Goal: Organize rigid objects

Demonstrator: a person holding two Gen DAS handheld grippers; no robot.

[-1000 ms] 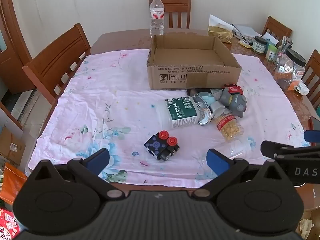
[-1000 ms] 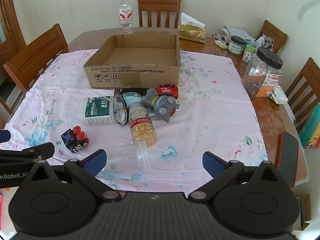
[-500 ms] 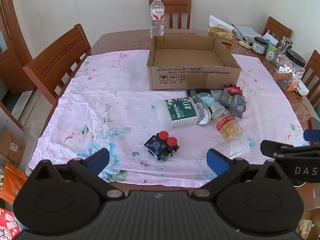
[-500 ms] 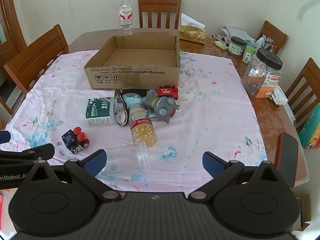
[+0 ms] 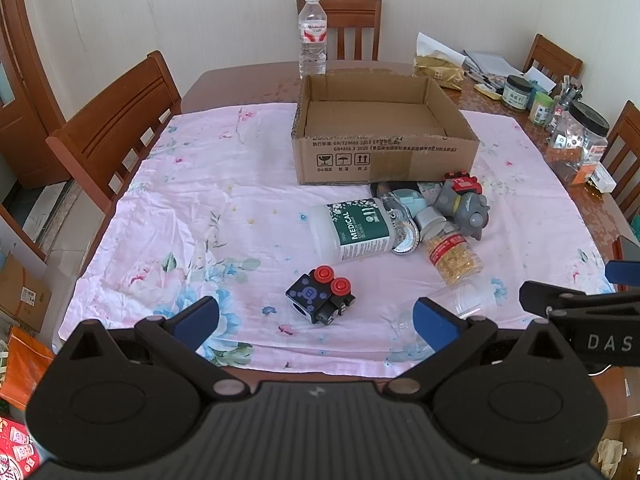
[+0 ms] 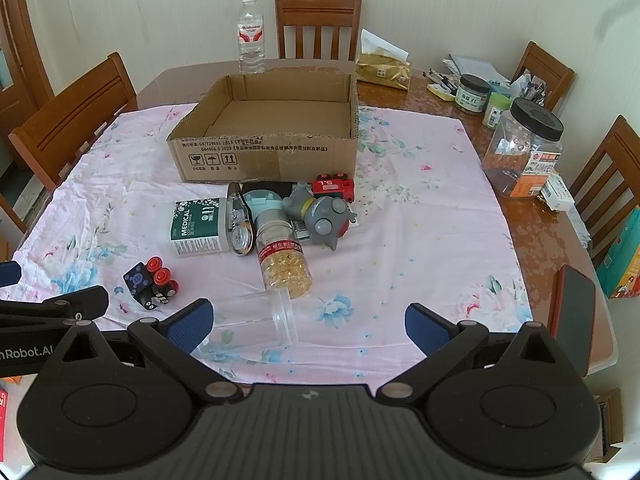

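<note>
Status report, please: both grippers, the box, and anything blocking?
Left gripper open, empty. Right gripper open, empty. Cardboard box empty, items piled before it. Clear cup lies nearest; path unblocked.

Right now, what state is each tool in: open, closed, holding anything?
Left tool: open, holding nothing.
Right tool: open, holding nothing.
</note>
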